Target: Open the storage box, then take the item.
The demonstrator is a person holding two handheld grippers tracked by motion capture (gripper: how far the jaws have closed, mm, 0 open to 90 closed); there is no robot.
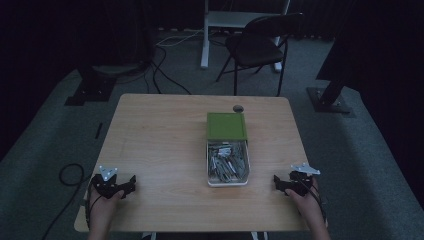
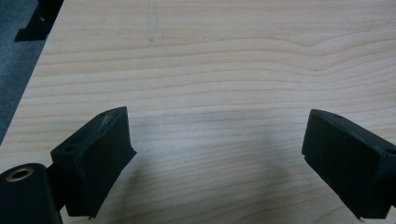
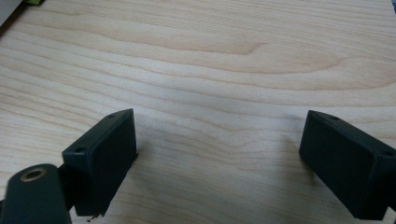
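Matt pale wood table [image 1: 165, 140]

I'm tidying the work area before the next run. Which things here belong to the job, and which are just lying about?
Job:
- white tray of metal parts
- green lid
- left gripper, open
- right gripper, open

Lying about:
- folding chair
- floor cables
- dark round thing behind the lid

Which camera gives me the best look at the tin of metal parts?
The high view: the open tin sits whole at mid-table, its green lid lying just behind it. The right gripper view catches just a green sliver at its top-left corner; the left gripper view faces bare wood.
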